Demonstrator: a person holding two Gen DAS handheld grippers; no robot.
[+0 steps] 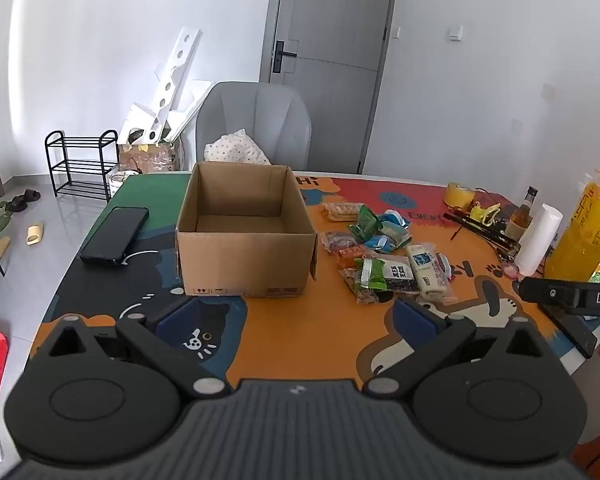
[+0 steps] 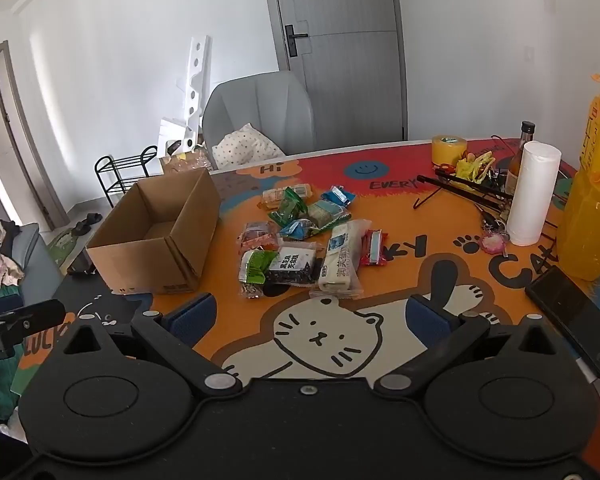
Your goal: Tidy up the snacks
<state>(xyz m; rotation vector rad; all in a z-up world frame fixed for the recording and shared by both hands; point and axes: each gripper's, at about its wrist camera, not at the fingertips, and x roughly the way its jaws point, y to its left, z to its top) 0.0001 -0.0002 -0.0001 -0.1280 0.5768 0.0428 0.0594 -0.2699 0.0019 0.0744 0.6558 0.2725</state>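
White walls and a grey door (image 1: pixel 332 20) close off the room behind our table (image 1: pixel 340 336), which wears a bright cartoon cat mat. Going from the left in the left wrist view, we see a black shoe rack (image 1: pixel 80 168) on the floor, then a dark phone (image 1: pixel 114 234) lying flat on the mat's green and black part. Just beside it stands our cardboard box (image 1: pixel 244 236), flaps open, upright, nothing visible inside. A grey chair (image 1: pixel 256 120) with a spotted cushion sits behind the box.

Right of the box, apart from it, lies the pile of snacks (image 1: pixel 384 256): small wrapped packets in green, blue, red, black and white, loosely overlapping on the orange area. In the right wrist view the same snacks (image 2: pixel 308 244) lie between the box (image 2: pixel 160 236) and a white paper roll (image 2: pixel 532 192). Farther right we find a roll of yellow tape (image 2: pixel 449 150), a dark bottle (image 2: pixel 520 160), and a tall orange juice bottle (image 2: pixel 592 200), with a second dark phone (image 2: pixel 572 312) flat near the table's edge.

Our left gripper (image 1: pixel 296 316) hovers over the mat in front of the box, jaws spread wide and released, nothing between them. Our right gripper (image 2: pixel 308 316) hangs above the cat drawing just short of the snacks, likewise spread wide and holding nothing. Both tilt downward toward the table.
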